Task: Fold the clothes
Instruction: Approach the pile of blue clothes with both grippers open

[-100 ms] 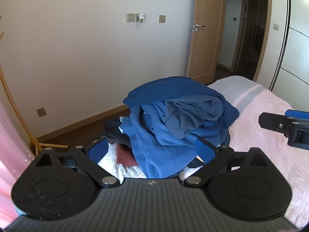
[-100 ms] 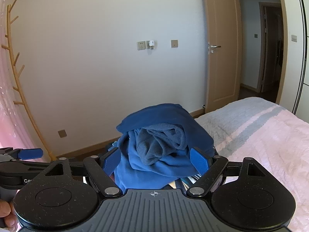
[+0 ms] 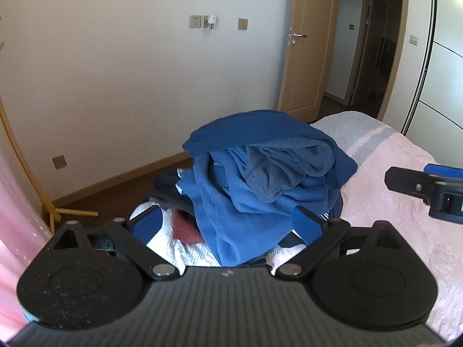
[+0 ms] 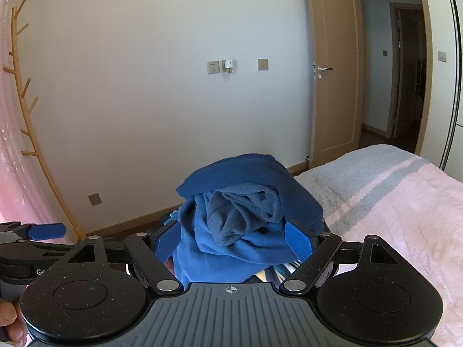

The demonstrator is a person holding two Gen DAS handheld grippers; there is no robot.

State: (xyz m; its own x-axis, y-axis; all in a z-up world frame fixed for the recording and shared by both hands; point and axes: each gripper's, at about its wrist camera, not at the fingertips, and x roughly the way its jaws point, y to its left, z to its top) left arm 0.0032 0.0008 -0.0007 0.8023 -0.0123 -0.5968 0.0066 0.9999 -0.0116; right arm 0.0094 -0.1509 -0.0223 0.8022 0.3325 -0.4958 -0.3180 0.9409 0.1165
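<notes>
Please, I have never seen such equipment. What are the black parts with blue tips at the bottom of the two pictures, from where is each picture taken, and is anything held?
There is no robot here. A person holds a black hand-held gripper in each hand, and each has a wide-angle camera looking forward along its two blue-padded fingers.

One picture comes from the left gripper; the right gripper shows at its right edge. The other comes from the right gripper; the left one appears at its left edge, with part of the person's hand.

Ahead is a heap of unfolded clothes: a crumpled bright blue garment wrapped around a grey-blue knitted one, with something dark red underneath. They lie on a bed with a pale pink cover.

Both pairs of fingers are spread open. Nothing is held yet.
</notes>
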